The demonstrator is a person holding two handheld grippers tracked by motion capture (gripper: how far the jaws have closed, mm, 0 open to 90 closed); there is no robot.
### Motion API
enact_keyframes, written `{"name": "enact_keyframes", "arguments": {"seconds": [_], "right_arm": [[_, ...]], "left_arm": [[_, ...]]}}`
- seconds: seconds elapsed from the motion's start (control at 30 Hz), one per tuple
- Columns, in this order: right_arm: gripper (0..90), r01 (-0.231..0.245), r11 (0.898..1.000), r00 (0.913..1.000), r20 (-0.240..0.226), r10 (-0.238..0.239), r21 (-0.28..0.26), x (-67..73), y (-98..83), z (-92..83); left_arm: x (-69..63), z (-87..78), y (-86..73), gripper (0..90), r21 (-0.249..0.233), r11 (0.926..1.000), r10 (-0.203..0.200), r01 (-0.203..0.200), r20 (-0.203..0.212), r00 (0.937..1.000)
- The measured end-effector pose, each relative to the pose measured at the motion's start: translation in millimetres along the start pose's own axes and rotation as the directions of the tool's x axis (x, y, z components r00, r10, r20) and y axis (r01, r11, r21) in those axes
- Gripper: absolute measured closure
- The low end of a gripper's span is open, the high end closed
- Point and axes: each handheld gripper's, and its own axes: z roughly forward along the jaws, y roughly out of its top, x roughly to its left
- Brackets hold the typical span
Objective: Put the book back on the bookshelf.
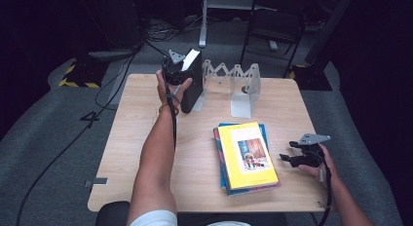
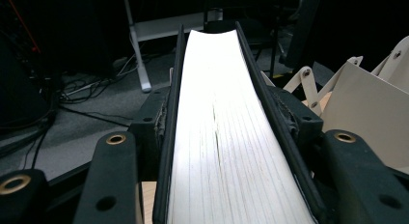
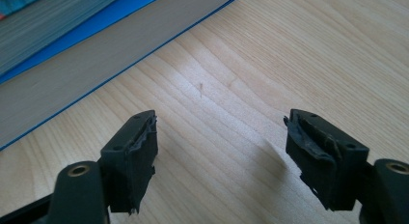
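Standing the black book upright at the bookend

The left tool (image 1: 181,66) is clamped across the black book (image 1: 194,82), upright at the desk's (image 1: 146,138) far edge beside the white bookend (image 1: 242,87). Best to settle it flat against the rack before loosening. The right tool (image 1: 292,158) rests with jaws apart by the stacked books (image 1: 246,158).

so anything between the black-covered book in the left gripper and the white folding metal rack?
Nothing visible. The thick black-covered book stands upright in the left gripper, right beside the white accordion-style metal book rack.
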Motion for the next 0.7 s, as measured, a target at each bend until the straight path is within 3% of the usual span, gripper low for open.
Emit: {"name": "enact_keyframes", "arguments": {"seconds": [0.17,0.47,0.63,0.7], "right_arm": [[27.4,0.000,1.000,1.0000,-0.002,0.000,-0.002,0.2,0.2,-0.1],[27.4,0.010,1.000,0.9999,0.006,-0.009,-0.007,0.8,1.4,-1.5],[27.1,0.011,1.000,0.9999,0.003,-0.011,-0.013,1.1,1.9,-2.3],[27.2,0.012,1.000,0.9999,0.008,-0.011,-0.012,1.5,2.0,-2.7]], "left_arm": [[2.2,-5.3,1.7,41.2,-0.030,0.9991,-0.031,0.030,-0.018,0.9994],[-0.9,-18.0,3.6,36.3,-0.008,0.9993,0.036,-0.037,-0.015,0.9992],[-6.3,-33.0,3.1,33.9,0.005,0.9940,0.109,-0.109,-0.002,0.9940],[-5.5,-38.0,2.6,33.6,0.006,0.9927,0.120,-0.120,0.005,0.9928]]}}
